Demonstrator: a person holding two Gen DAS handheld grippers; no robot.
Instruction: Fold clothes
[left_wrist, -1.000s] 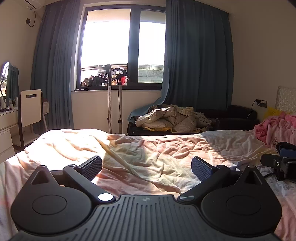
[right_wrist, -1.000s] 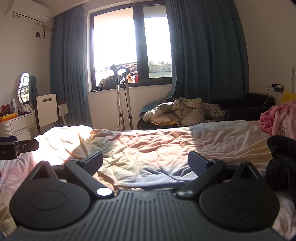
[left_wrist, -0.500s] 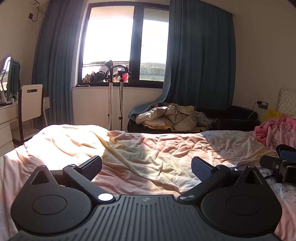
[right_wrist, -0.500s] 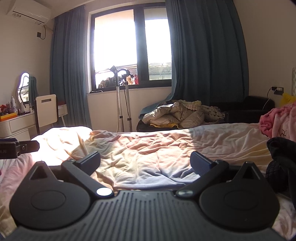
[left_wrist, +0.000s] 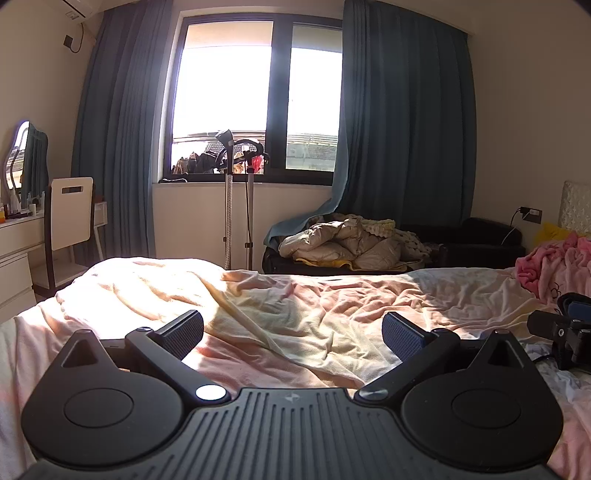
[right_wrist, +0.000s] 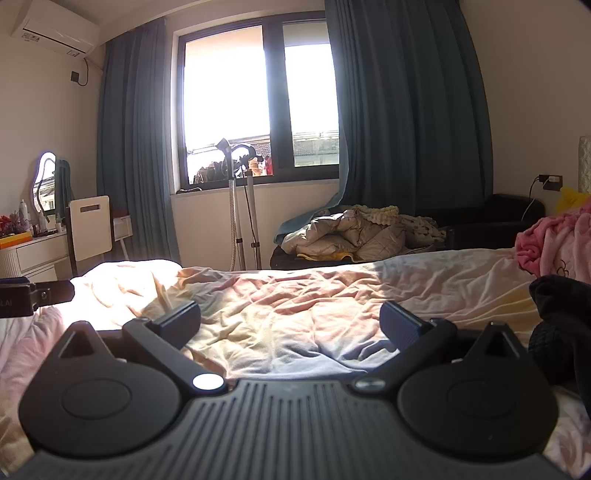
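Note:
A wrinkled pale pink and cream cloth (left_wrist: 295, 310) lies spread over the bed, also in the right wrist view (right_wrist: 288, 306). My left gripper (left_wrist: 291, 330) is open and empty, held low above the cloth. My right gripper (right_wrist: 290, 325) is open and empty, also just above it. A dark garment (right_wrist: 561, 332) lies at the right of the right gripper. A pink garment (left_wrist: 554, 266) is heaped at the far right of the bed. The right gripper's body (left_wrist: 565, 332) shows at the right edge of the left wrist view; the left gripper's body (right_wrist: 33, 295) shows at the left edge of the right wrist view.
A black sofa with piled bedding (left_wrist: 354, 243) stands beyond the bed under blue curtains. A garment steamer stand (left_wrist: 236, 199) is by the window. A white chair (left_wrist: 70, 218) and dresser with mirror (left_wrist: 14, 236) are at the left.
Both grippers have risen and tilted up slightly, so more of the window and ceiling shows. Jaws stay open and empty.

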